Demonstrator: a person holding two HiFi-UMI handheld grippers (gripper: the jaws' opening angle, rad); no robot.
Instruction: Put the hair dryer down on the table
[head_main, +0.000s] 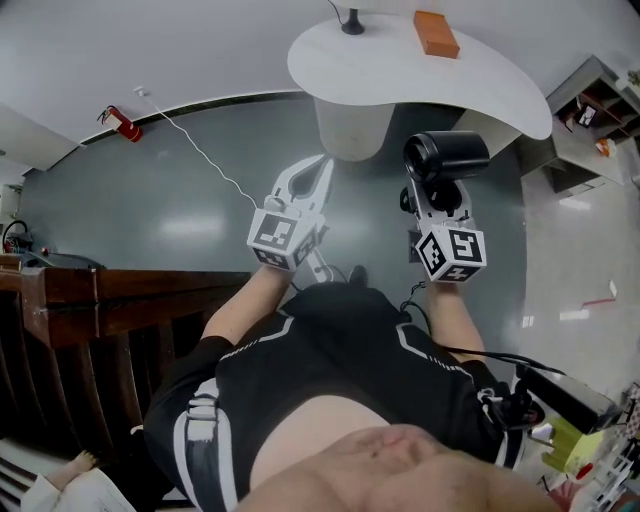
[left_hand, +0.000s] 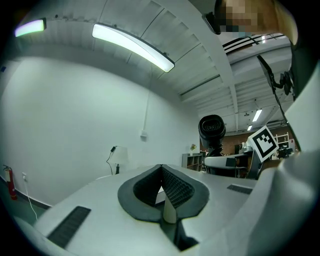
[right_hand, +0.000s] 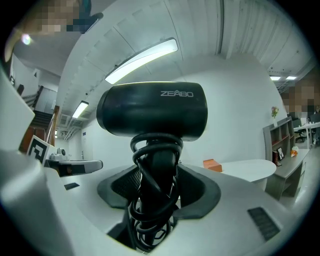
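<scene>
A black hair dryer (head_main: 446, 156) stands upright in my right gripper (head_main: 437, 196), its cord wound round the handle (right_hand: 154, 190). The right jaws are shut on that handle, and the barrel (right_hand: 152, 110) fills the right gripper view. My left gripper (head_main: 318, 172) is held level beside it, shut with nothing between its pads (left_hand: 172, 187). From the left gripper view the dryer (left_hand: 212, 130) shows at the right, raised in the air. The white table (head_main: 420, 70) lies ahead of both grippers, past the dryer.
An orange box (head_main: 436, 33) and a black lamp base (head_main: 352, 22) sit on the white table. A white cable (head_main: 200, 150) runs across the grey floor toward a red fire extinguisher (head_main: 120, 122). Dark wooden furniture (head_main: 90, 300) is at left, shelving (head_main: 600, 110) at right.
</scene>
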